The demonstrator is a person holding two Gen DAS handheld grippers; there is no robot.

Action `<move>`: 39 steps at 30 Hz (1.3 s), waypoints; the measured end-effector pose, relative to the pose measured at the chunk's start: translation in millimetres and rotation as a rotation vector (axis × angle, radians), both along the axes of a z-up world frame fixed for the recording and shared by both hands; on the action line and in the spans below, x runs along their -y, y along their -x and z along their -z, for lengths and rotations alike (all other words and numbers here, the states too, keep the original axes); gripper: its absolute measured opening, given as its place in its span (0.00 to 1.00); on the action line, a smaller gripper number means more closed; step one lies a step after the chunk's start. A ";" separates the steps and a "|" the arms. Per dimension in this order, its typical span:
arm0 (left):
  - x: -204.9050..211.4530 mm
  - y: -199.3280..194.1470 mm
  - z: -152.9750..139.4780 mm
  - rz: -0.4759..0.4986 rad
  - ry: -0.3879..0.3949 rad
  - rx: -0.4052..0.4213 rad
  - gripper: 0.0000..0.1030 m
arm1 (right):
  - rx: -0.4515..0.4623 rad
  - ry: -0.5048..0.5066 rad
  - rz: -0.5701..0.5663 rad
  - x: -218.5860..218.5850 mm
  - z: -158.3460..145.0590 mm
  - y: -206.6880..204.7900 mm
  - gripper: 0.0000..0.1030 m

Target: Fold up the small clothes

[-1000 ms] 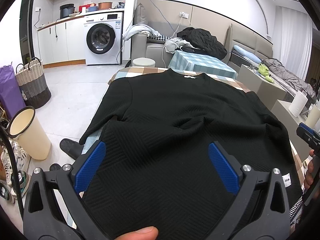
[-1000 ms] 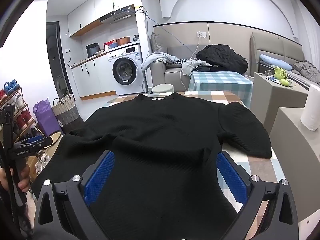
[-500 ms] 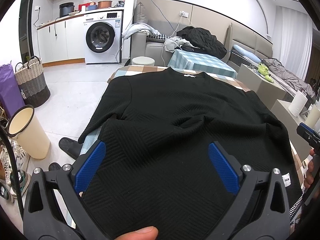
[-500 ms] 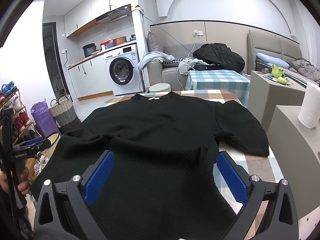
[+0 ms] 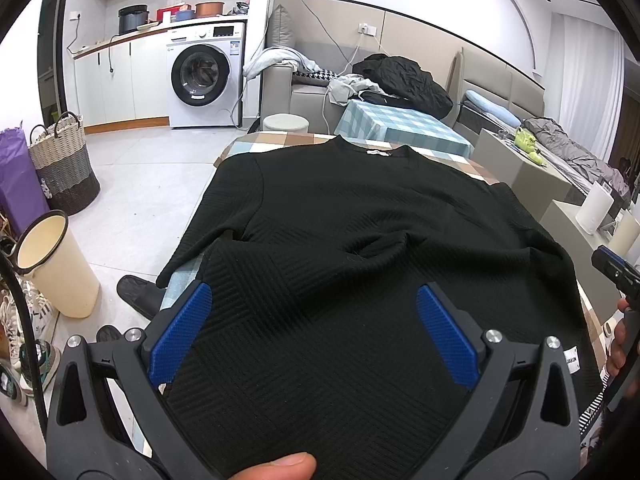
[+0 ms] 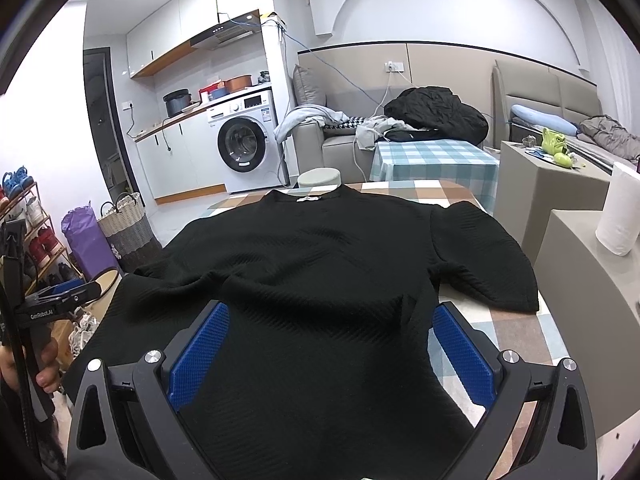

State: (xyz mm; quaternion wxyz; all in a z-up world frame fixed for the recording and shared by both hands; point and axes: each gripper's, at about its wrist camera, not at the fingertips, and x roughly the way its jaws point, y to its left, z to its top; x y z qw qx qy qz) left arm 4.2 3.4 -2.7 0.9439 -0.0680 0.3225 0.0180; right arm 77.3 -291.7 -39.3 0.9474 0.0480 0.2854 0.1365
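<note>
Checked table [image 6: 516,328] is carrying our black top [image 6: 320,264], spread flat, collar far. We are hovering left gripper [image 5: 312,332] and right gripper [image 6: 330,344], both spread wide, over its near hem; pinch corners evenly.

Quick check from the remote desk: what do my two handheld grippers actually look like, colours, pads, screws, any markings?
Both match. The left gripper and right gripper have matte black plastic frames with triangular cut-outs, round silver screw heads at the joints, and two fingers lined with blue textured pads. Seen from the right wrist view, the left unit's black body carries small white lettering, too small to read with certainty. No cables show.
</note>
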 end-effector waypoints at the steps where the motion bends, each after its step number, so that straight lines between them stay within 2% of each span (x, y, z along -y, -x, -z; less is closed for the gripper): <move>1: -0.1 0.0 0.1 0.002 0.001 0.001 0.99 | 0.000 -0.001 -0.002 -0.5 0.3 -0.7 1.00; 16: 2.3 -1.2 -0.6 0.016 0.007 -0.007 0.99 | -0.023 -0.007 0.021 3.9 4.3 -3.8 1.00; 27: -5.5 -7.0 -3.4 -0.020 0.056 -0.011 0.99 | -0.032 -0.045 0.047 18.2 -1.1 -4.3 1.00; 39: -5.6 -16.9 -11.5 -0.035 0.029 -0.011 0.99 | -0.086 -0.038 0.089 30.8 -0.3 -15.9 1.00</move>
